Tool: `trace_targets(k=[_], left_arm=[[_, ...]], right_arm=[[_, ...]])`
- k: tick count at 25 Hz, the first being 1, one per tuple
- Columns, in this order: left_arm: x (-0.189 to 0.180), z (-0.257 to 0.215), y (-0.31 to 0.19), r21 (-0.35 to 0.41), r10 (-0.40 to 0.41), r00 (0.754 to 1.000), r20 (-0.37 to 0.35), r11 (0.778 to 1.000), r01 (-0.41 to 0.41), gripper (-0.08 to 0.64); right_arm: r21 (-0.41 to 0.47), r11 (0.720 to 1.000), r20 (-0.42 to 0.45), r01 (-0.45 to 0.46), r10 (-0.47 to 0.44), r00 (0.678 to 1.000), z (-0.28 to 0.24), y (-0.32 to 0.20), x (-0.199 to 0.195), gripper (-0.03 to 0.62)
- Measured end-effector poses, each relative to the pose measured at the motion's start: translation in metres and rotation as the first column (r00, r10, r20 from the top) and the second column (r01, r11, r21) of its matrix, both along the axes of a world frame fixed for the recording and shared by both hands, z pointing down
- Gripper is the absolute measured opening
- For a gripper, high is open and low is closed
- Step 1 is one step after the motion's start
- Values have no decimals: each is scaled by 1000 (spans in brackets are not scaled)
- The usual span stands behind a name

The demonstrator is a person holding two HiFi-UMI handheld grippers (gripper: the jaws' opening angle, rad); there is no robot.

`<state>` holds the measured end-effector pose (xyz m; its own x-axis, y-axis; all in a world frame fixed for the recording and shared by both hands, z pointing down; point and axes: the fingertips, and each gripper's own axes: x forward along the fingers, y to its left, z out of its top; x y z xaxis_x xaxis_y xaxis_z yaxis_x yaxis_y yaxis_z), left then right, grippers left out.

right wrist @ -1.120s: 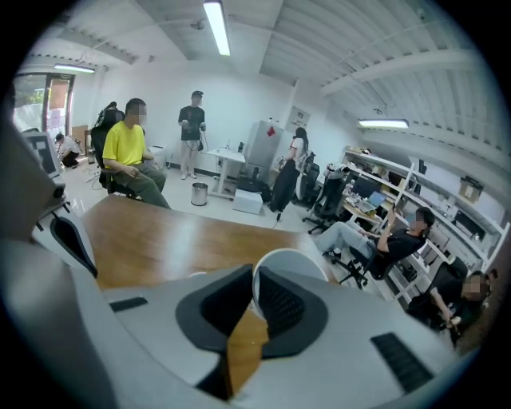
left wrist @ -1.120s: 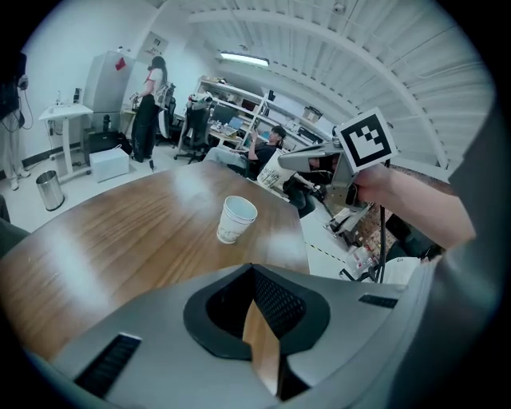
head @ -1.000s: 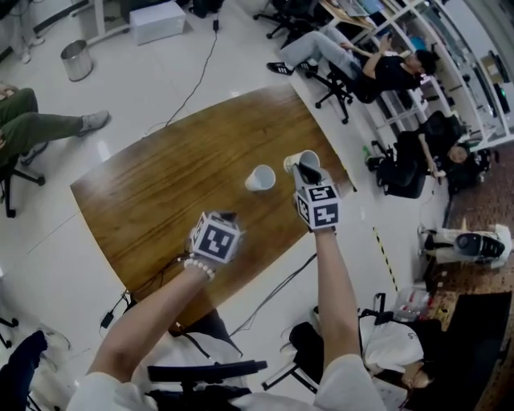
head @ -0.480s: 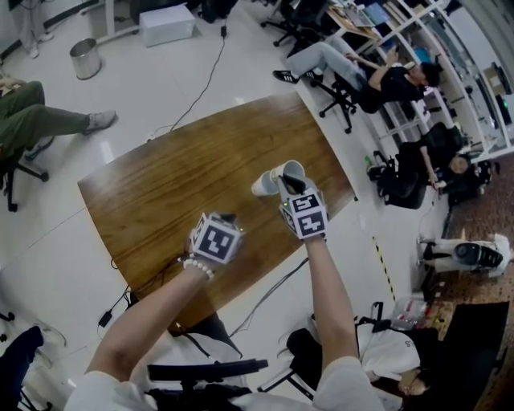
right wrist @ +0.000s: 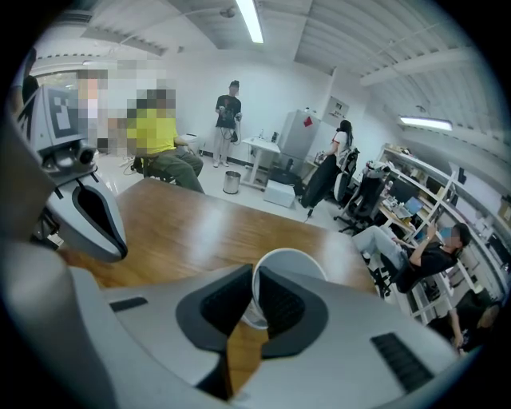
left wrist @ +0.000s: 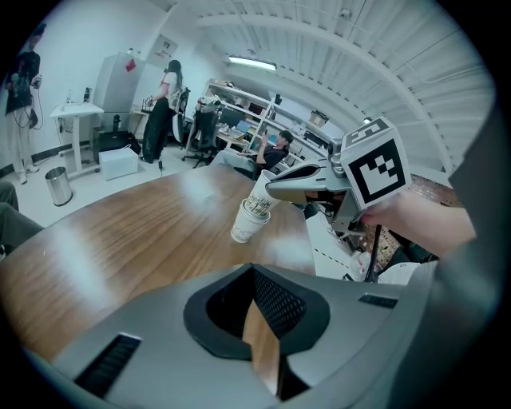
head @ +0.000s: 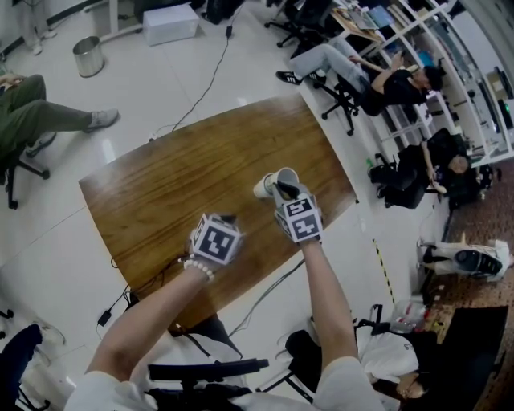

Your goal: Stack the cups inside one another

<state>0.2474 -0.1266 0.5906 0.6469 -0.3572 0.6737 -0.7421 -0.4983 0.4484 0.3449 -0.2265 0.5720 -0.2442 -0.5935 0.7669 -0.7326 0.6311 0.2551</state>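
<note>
Cups meet near the right end of the wooden table. One white paper cup is tilted and held off the tabletop, with its mouth turned up and away from the person. Its lower end is at the mouth of the second paper cup, which stands on the table. In the left gripper view the held cup seems to enter the standing one, but how far in cannot be told.

The right gripper holds the tilted cup by its rim. In its own view one jaw is inside the cup and the other outside, so the thin wall is pinched between the pads and the right gripper stands at a narrow gap. Its marker cube faces up, nearer the table's front edge.

The left gripper hovers over the table's near edge, apart from both cups and to their left. The jaws of the left gripper are drawn together at the tips with nothing between them, and only table wood shows behind. A bead bracelet circles that wrist.

Beyond the table's far left corner a metal bin and a white box stand on the pale floor. A cable runs from the far edge. Off the table's right side, people sit in office chairs beside shelving.
</note>
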Motion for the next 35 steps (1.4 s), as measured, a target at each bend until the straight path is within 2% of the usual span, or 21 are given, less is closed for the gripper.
trace_targets(k=[11, 15, 22, 27, 30, 33, 35], left_arm=[[-5, 7, -4, -12, -14, 1000, 9, 1000, 14, -2], [-5, 10, -4, -16, -15, 1000, 0, 1000, 15, -2], [-11, 13, -4, -20, -25, 1000, 7, 999, 25, -2], [-12, 15, -4, -31, -28, 1000, 5, 999, 28, -2], [-18, 16, -6, -30, -32, 999, 5, 999, 32, -2], [-25, 11, -8, -21, -40, 999, -6, 999, 40, -2], [-29, 1, -10, -2, -47, 999, -23, 999, 47, -2]], right_arm=[[-42, 999, 3, 10, -10, 1000, 29, -6, -1, 32], [-82, 997, -19, 0, -2, 1000, 45, -2, 2, 33], [-101, 995, -33, 7, -10, 999, 58, 0, 0, 46], [-73, 997, -33, 30, -32, 999, 54, -4, -9, 54], [-87, 996, -41, 8, -12, 999, 60, -1, -5, 59], [-68, 998, -32, -15, 13, 999, 50, 2, -3, 129], [-10, 999, -8, -30, 30, 1000, 25, 3, -3, 140]])
